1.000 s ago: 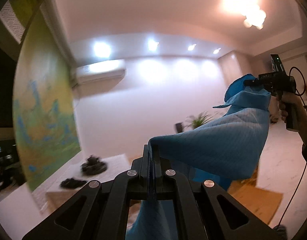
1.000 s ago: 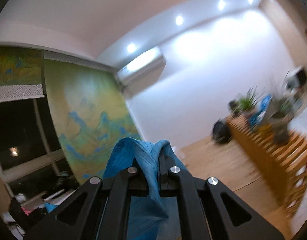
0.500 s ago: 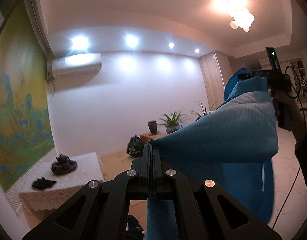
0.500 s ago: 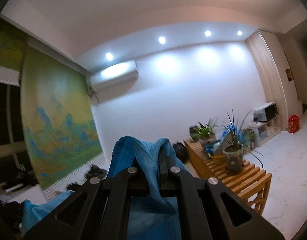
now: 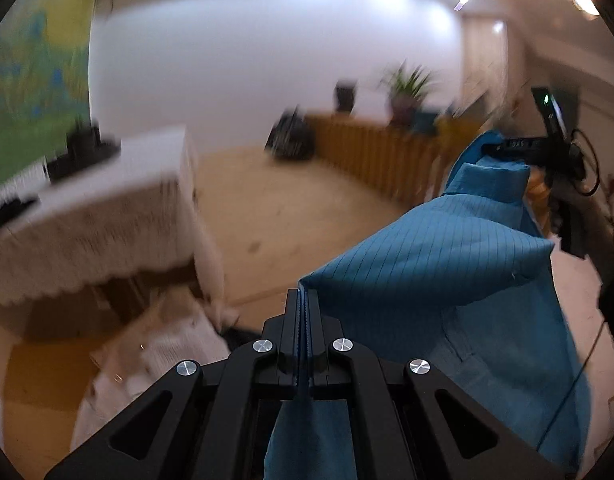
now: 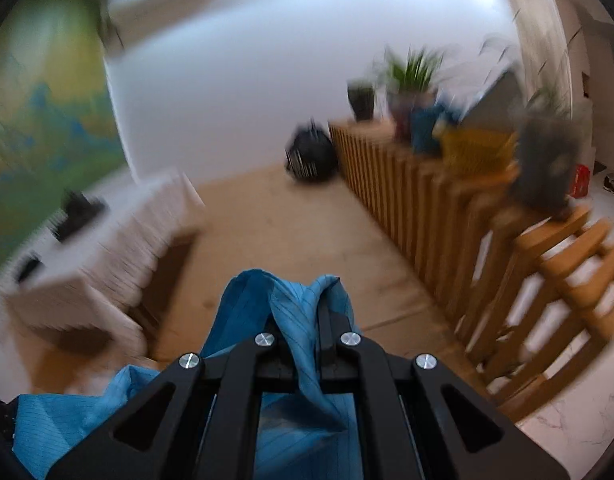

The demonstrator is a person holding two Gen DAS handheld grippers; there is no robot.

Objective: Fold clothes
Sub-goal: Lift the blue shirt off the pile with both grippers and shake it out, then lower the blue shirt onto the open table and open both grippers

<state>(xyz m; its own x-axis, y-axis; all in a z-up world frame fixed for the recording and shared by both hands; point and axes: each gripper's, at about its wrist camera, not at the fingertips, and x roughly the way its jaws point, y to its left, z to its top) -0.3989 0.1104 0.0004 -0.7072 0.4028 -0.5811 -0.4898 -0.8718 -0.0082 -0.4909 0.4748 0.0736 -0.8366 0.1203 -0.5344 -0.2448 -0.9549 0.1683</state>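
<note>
Our left gripper (image 5: 303, 304) is pinching the edge of the blue garment (image 5: 427, 256), its fingers pressed together on the cloth. Our right gripper (image 6: 307, 312) is clamping another bunched part of the same garment (image 6: 279, 300); seen from the left wrist, it (image 5: 507, 148) is holding the cloth up at the right. The garment is hanging in the air between the two, above the wood floor (image 5: 291, 208), with a cloth-covered table (image 5: 91, 204) to the left and a slatted bench (image 6: 427, 196) to the right.
</note>
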